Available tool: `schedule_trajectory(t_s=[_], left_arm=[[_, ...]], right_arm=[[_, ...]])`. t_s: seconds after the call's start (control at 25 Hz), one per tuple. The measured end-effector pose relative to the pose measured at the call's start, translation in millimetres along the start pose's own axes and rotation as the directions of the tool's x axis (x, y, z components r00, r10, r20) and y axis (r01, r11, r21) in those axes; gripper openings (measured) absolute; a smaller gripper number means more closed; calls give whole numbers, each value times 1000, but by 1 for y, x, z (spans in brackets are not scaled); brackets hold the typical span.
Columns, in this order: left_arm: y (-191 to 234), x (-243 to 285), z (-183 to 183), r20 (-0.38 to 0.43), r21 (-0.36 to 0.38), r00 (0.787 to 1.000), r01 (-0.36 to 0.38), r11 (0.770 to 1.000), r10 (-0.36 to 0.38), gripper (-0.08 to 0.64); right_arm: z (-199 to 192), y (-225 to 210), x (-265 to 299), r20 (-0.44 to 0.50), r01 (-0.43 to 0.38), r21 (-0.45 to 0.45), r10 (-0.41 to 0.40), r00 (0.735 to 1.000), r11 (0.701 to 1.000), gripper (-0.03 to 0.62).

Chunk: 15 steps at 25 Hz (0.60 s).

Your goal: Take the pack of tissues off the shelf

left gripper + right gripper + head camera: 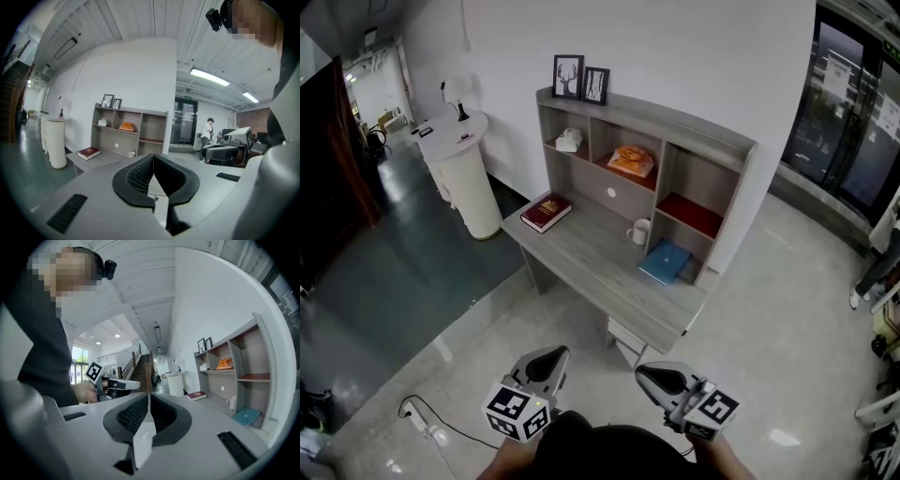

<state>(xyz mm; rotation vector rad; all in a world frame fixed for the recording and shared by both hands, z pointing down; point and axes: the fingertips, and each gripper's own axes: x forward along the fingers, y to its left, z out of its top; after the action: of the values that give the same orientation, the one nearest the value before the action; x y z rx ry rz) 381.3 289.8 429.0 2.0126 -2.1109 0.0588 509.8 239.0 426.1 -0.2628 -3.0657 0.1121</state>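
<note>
Tissue pack (631,161) on the far shelf, both grippers clenched on nothing
Orange pack lies in the middle upper compartment of the grey shelf unit (675,122), right of a white object (569,141), above the desk (591,258) bearing a red book (546,212) and mug (639,232); left gripper (551,357) and right gripper (650,375) sit near the person, well apart from the desk
</note>
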Motion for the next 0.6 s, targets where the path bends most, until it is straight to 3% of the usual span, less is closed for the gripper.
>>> schedule_trajectory(t_s=[0.48, 0.6], left_arm=[[27, 28, -1, -6, -12, 1000, -4, 1000, 4, 15], [47, 40, 5, 0, -11, 1000, 4, 1000, -4, 15]], right_arm=[[0, -30, 30, 5, -36, 33, 36, 999, 999, 20], [9, -42, 50, 7, -14, 113, 13, 1000, 993, 20]])
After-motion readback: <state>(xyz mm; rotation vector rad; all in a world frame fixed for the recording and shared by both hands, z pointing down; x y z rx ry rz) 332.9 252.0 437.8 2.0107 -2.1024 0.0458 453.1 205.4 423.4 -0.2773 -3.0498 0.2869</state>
